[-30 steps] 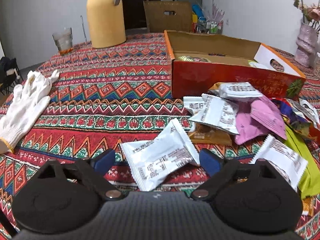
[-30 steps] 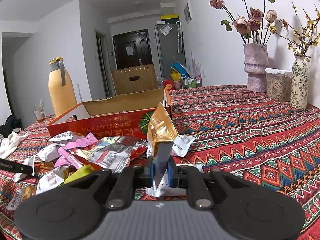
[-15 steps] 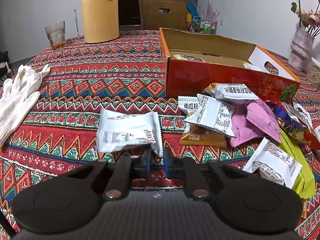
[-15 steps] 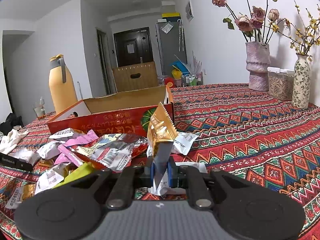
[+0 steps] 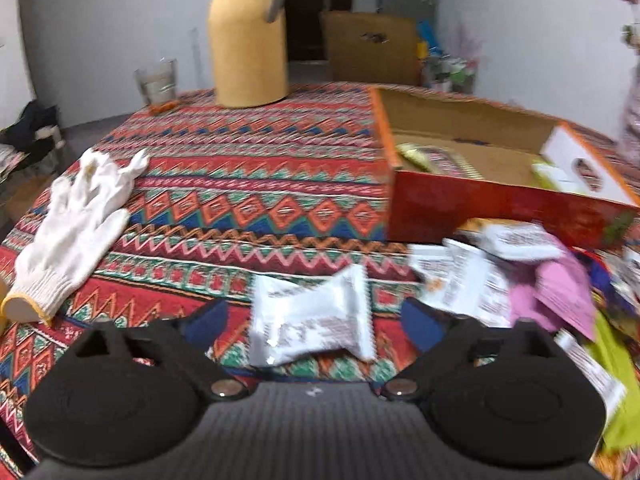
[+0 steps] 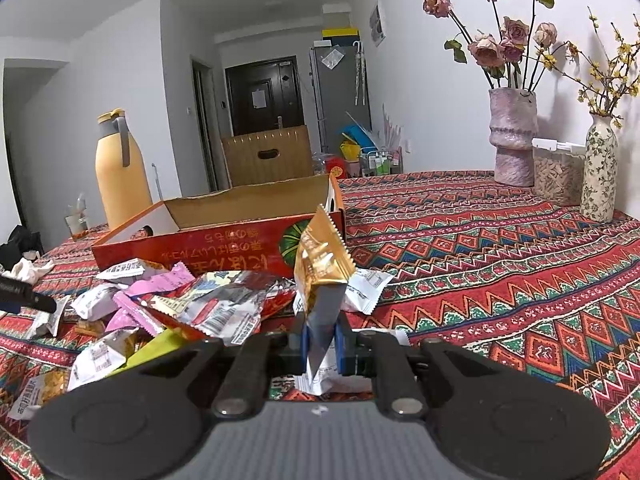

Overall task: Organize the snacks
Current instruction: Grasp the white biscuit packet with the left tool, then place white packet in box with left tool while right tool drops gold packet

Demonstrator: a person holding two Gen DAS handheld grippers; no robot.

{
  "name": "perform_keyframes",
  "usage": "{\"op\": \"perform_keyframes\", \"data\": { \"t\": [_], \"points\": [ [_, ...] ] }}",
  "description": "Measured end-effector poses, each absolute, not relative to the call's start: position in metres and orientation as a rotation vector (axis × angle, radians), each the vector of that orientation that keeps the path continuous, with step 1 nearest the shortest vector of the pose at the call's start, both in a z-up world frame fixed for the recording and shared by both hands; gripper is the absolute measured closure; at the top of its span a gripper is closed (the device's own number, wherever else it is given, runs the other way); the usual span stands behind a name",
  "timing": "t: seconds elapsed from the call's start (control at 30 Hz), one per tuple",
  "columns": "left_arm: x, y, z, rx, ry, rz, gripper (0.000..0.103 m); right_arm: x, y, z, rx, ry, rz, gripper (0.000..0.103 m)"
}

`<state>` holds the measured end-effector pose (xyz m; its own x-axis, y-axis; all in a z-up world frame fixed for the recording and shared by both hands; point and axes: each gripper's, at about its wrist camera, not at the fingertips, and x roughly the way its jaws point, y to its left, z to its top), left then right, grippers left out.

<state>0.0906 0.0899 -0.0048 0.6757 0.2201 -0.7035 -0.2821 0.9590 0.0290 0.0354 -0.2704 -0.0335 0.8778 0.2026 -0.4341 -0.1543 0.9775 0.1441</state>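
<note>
Left gripper (image 5: pixel 314 322) gapes around a white packet (image 5: pixel 310 320). Right gripper (image 6: pixel 322 344) clamps a gold packet (image 6: pixel 320 264). Sorting underway; next, likely carry it into the box (image 6: pixel 224 240).

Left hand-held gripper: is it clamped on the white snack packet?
No, the left hand-held gripper is open, its fingers either side of the white snack packet.

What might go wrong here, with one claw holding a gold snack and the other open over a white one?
The right gripper pinches the gold packet only by its bottom end, so it may slip or swing on the way to the red box. The left gripper is open around a white packet lying flat; closing could pinch the tablecloth or push the packet away. The left view is blurred, so aim looks uncertain.
</note>
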Motion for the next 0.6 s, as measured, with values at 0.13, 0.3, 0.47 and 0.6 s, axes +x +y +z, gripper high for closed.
{"op": "perform_keyframes", "data": {
  "t": [0.13,0.3,0.47,0.6],
  "points": [
    [0.112,0.097,-0.015,-0.112,0.834,0.331,0.007,0.036,-0.271,-0.033,0.106,0.463,0.183,0.091],
    [0.116,0.104,-0.027,-0.158,0.867,0.322,0.032,0.036,-0.273,-0.033,0.108,0.460,0.179,0.091],
    [0.103,0.100,-0.021,-0.167,0.831,0.263,0.048,0.038,-0.273,-0.033,0.107,0.459,0.182,0.091],
    [0.098,0.094,-0.014,-0.153,0.805,0.241,0.049,0.042,-0.270,-0.029,0.100,0.451,0.192,0.091]
  ]
}}
